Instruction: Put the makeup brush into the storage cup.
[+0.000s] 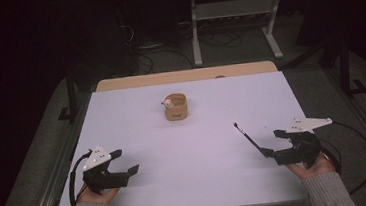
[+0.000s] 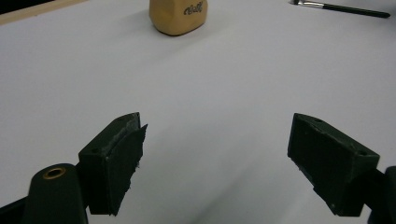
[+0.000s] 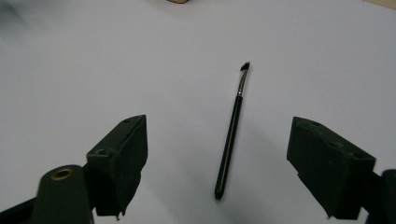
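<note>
A thin black brush [image 1: 246, 136] [image 3: 230, 133] lies flat on the white table [image 1: 190, 147], bristles pointing away from me. My right gripper [image 1: 272, 144] [image 3: 217, 168] is open just behind the handle end, its jaws spread on either side of the handle without touching it. A small tan wooden cup [image 1: 176, 106] [image 2: 179, 16] stands upright near the table's far middle, with something small and pale at its rim. At the near left my left gripper [image 1: 126, 162] [image 2: 215, 168] is open over bare table, nothing between its jaws. The brush [image 2: 343, 8] also shows far off in the left gripper view.
A wooden strip [image 1: 186, 75] runs along the table's far edge. Beyond it stand a metal frame [image 1: 234, 20] and cables on a dark floor. Bare white surface lies between the two grippers and around the cup.
</note>
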Demonstrator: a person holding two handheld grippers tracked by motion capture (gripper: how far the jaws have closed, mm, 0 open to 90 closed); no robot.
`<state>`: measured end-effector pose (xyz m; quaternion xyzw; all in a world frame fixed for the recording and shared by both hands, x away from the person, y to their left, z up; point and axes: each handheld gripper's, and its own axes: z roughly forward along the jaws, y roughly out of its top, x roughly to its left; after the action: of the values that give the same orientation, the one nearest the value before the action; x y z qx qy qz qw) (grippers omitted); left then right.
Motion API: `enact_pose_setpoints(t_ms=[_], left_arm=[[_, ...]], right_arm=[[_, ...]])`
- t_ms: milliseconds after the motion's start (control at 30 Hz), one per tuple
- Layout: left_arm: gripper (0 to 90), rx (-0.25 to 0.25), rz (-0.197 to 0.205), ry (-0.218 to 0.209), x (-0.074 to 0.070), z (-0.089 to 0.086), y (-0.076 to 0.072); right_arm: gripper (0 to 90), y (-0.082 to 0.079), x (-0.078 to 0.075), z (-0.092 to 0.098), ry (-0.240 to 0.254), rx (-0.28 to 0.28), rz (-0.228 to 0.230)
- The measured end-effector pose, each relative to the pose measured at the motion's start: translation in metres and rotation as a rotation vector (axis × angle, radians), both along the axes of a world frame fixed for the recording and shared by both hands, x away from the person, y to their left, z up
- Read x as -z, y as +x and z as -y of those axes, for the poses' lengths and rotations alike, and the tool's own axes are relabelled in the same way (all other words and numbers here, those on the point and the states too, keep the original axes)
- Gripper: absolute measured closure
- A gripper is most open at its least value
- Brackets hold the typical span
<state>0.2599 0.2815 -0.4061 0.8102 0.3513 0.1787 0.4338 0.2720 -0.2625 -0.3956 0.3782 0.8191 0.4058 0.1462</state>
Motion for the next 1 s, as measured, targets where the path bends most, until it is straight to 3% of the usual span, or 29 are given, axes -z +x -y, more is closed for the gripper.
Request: enact_pose_setpoints(t_ms=[600, 1000], left_arm=[[17.5, 0.019, 0.009, -0.005, -0.001, 0.005, 0.004], [17.5, 0.014, 0.004, -0.009, 0.002, 0.005, 0.007]], right_arm=[[28.2, 0.048, -0.019, -0.025, -0.118, -0.014, -0.087], [37.8, 0.077, -0.015, -0.044, -0.197, -0.023, -0.174]])
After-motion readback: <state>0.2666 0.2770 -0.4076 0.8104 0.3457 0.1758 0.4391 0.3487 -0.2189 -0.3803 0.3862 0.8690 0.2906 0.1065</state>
